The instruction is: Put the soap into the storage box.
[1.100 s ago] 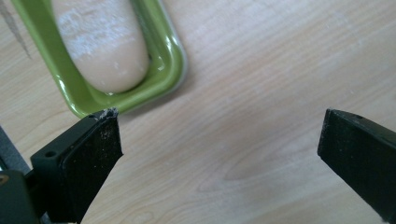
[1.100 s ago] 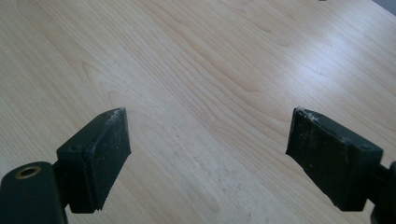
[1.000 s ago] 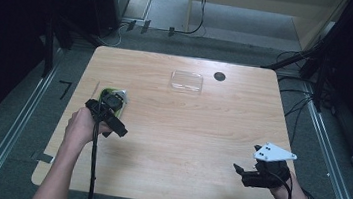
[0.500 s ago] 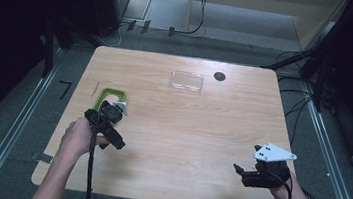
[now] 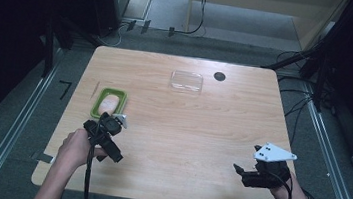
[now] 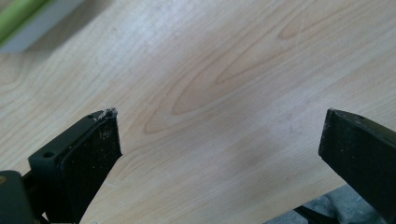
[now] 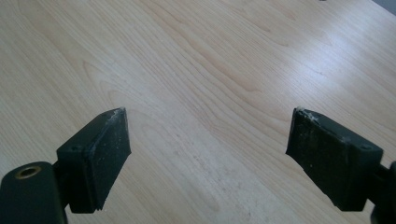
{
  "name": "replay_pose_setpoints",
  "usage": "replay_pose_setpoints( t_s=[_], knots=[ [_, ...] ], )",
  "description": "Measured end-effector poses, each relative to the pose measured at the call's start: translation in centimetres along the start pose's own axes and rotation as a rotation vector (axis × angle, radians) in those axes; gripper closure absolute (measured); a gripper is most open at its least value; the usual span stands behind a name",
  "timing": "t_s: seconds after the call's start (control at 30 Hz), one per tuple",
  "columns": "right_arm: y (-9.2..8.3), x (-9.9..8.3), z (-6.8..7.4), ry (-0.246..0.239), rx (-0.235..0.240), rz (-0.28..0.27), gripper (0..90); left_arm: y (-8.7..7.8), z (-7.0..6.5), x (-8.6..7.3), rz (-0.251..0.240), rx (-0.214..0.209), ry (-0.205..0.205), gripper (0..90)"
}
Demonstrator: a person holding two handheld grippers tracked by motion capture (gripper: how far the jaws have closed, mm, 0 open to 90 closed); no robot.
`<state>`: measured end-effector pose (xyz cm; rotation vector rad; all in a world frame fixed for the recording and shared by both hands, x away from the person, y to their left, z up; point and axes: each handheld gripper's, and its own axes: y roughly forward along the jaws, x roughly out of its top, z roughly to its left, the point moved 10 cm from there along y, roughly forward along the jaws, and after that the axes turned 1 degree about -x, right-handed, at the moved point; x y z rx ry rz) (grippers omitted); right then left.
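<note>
The green box [image 5: 109, 103] sat near the table's [image 5: 201, 132] left edge, no readable label on it. The left gripper [image 6: 219, 140] hovered just beside it, fingers wide and empty (the right gripper [image 7: 208, 140] likewise).

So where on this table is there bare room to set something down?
The wide middle between the left gripper and right gripper is bare wood, as is the far left corner. Busier: the green container by the left gripper, and the clear lid and black disc at the far edge.
</note>
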<state>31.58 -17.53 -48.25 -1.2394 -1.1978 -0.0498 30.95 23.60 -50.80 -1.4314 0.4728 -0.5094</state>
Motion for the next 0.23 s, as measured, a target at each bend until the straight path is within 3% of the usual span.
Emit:
replay_pose_setpoints(
  t_s=[0.1,0.13,0.23],
  knots=[
    [0.0,0.0,0.0,-0.001,0.000,-0.001,13.4,0.3,-0.4,-0.1,-0.029,0.001,0.009,0.0],
    [0.0,0.0,0.0,-0.001,-0.001,0.000,13.4,0.6,-0.7,-0.1,-0.041,-0.018,0.004,0.0],
    [0.0,-0.1,-0.1,0.004,-0.001,0.001,13.4,1.5,-0.9,-0.3,-0.037,-0.019,0.001,0.0]
  ],
)
